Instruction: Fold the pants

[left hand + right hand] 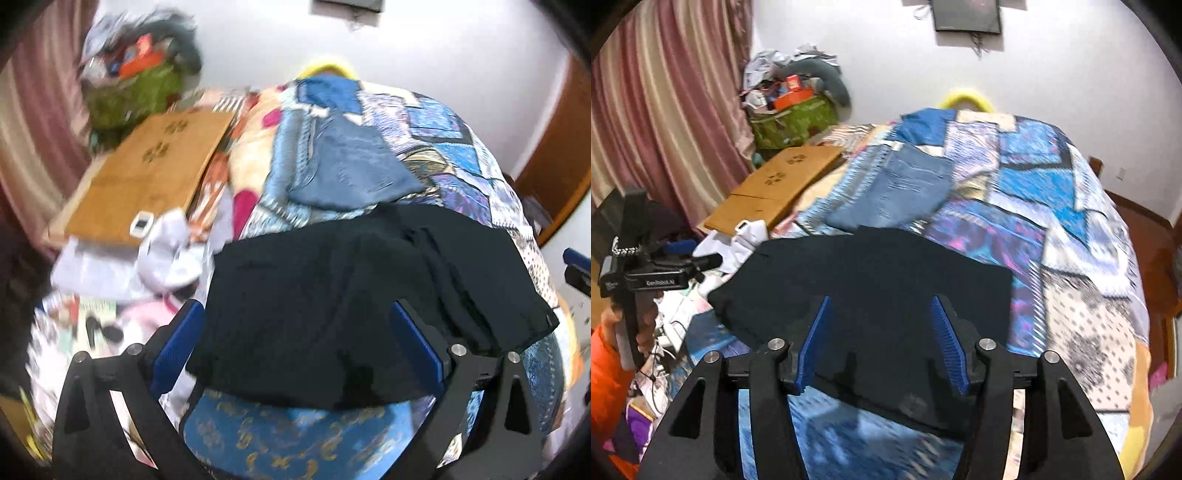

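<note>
Black pants (pixel 871 288) lie folded on the bed's quilt (pixel 1052 206), jeans (pixel 901 188) beyond; right tool (pixel 882 343) and left tool (pixel 295 350) hover gaping, empty.

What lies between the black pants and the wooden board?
In the right wrist view, white cloth lies between the black pants and the wooden board.

Black pants (pixel 332 306) folded on quilt (pixel 461 147), left tool (pixel 299 343) open above
</note>
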A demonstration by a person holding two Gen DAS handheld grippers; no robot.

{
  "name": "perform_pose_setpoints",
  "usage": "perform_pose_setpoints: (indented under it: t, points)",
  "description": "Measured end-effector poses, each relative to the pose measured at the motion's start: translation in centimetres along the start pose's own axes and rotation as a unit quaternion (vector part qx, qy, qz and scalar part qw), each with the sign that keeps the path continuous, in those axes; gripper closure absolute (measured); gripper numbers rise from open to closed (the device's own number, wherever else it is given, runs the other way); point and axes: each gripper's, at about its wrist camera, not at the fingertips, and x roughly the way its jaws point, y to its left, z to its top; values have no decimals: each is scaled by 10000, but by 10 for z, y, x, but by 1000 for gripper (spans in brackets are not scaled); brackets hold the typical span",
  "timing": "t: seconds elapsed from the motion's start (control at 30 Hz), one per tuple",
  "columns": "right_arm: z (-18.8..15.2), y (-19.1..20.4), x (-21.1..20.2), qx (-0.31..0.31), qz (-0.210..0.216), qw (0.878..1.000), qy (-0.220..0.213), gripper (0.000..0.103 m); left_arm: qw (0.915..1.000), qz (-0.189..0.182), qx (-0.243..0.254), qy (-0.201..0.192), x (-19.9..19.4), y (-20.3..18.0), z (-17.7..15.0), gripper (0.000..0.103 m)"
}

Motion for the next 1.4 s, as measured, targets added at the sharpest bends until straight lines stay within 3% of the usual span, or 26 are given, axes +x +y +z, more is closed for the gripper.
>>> perform_pose_setpoints:
  t: [0.13,0.3,0.37,0.5,0.63,0.77,0.83,0.97,1.07,1.1,1.13,1.2,1.27,1.4]
  points:
    - [-3,18,32,-123,98,9996,245,46,9974,-168,-548,427,11,26,-18,2]
    - [-14,31,69,-235,29,9965,803,46,9856,-794,-1160,935,24,43,-45,2]
    - [-22,35,80,-369,-46,9942,1012,46,9760,-1132,-1480,1127,30,48,-54,2]
    - [-29,34,78,-453,-64,9938,1013,46,9520,-1818,-2000,1436,43,54,-65,2]
    - [-29,33,78,-385,12,9939,1038,46,9405,-2047,-2281,1470,52,57,-67,0]
    - [-31,35,79,-391,39,9941,1012,46,9237,-2401,-2551,1554,75,65,-65,0]
    - [-31,34,80,-373,66,9943,999,45,9218,-2438,-2558,1593,85,68,-59,0]
    - [-33,33,80,-366,125,9946,968,45,9278,-2200,-2556,1594,101,71,-46,6]
    - [-34,32,80,-358,142,9947,956,45,9395,-1757,-2493,1561,108,74,-38,38]
    - [-34,31,80,-356,145,9947,957,45,9456,-1549,-2455,1467,107,75,-36,54]
    - [-34,31,80,-346,160,9947,953,45,9493,-1432,-2417,1410,106,76,-35,62]
    - [-34,30,79,-326,183,9948,945,45,9584,-1218,-2276,1221,100,75,-29,69]
    - [-35,29,79,-287,205,9950,933,45,9746,-782,-1883,924,85,61,-19,73]
    - [-38,27,76,-171,249,9958,863,45,9916,-200,-1234,323,56,32,11,82]
